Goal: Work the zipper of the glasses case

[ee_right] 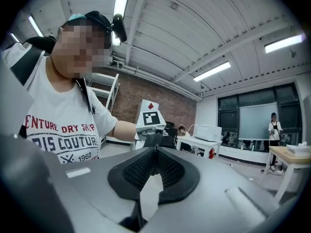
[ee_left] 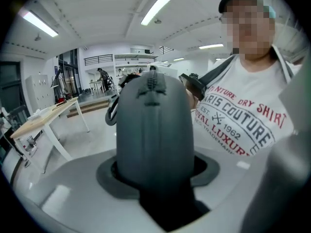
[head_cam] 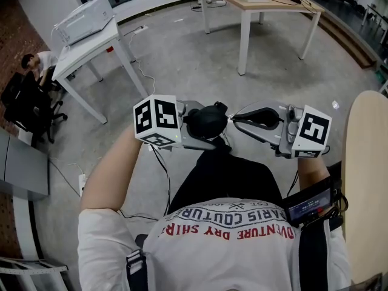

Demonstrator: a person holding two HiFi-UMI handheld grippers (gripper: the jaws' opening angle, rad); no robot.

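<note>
A dark glasses case point(head_cam: 207, 120) is held in the left hand-held gripper point(head_cam: 193, 127) above the grey floor point(head_cam: 182, 59). The right hand-held gripper point(head_cam: 235, 119) is pointed at it, tips just beside the case. Beyond, a white box point(head_cam: 85, 19) is carried on a white worktop point(head_cam: 91, 52), and a wooden worktop point(head_cam: 267, 6) is seen.

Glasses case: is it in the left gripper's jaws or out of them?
In them. In the left gripper view the grey glasses case fills the gap between the jaws of the left gripper.
</note>
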